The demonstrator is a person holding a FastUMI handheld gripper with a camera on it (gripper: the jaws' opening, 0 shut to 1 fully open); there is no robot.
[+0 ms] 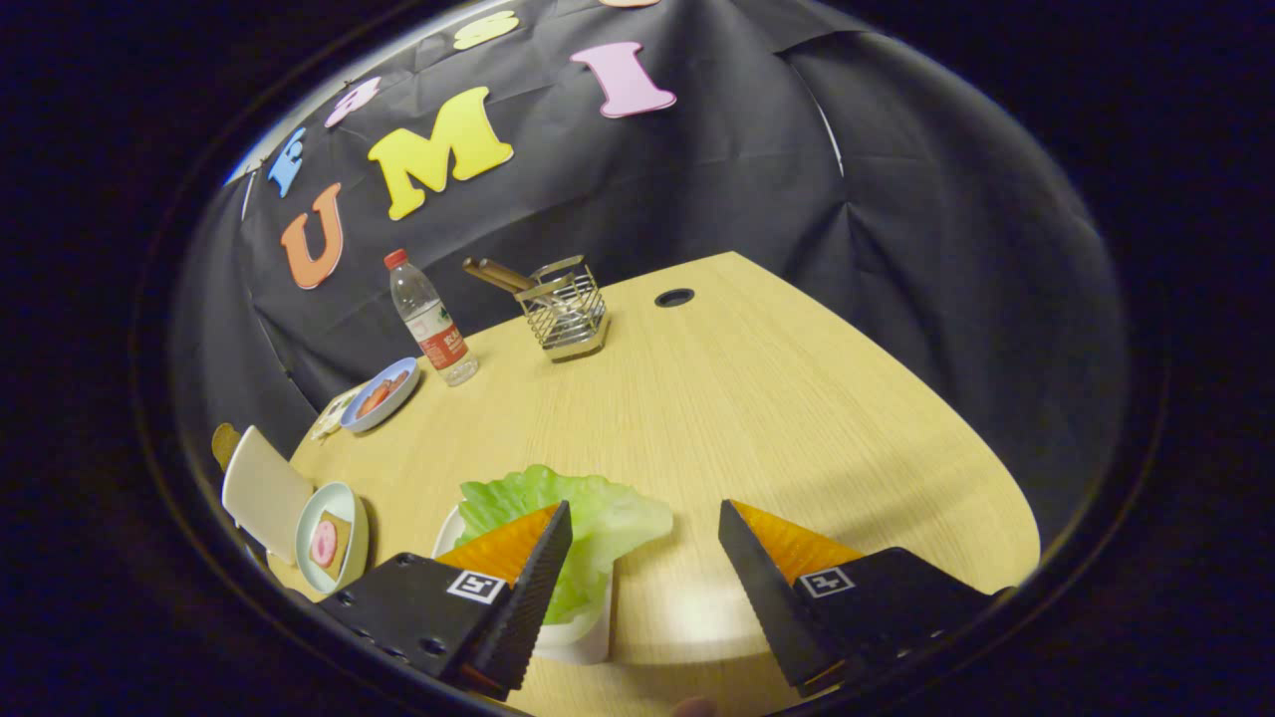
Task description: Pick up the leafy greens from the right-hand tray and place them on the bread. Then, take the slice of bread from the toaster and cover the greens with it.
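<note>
A pale green lettuce leaf (588, 518) lies on a white tray (583, 642), partly under my left finger. My gripper (645, 523) is open, its fingers wide apart and nothing held; the leaf sits by the left fingertip and the right fingertip (742, 538) is over bare table. To the left stands a small plate (334, 538) with a slice of bread (339, 546) and a pink round slice on top. Further left is the toaster (261, 490), pale and box-like, with a brown bread slice (225, 443) sticking up behind it.
A blue-rimmed dish (381, 395) with red food, a water bottle (431, 321) and a wire holder (566, 309) with chopsticks stand along the far side of the wooden table (797, 418). A round cable hole (674, 297) lies near the far edge.
</note>
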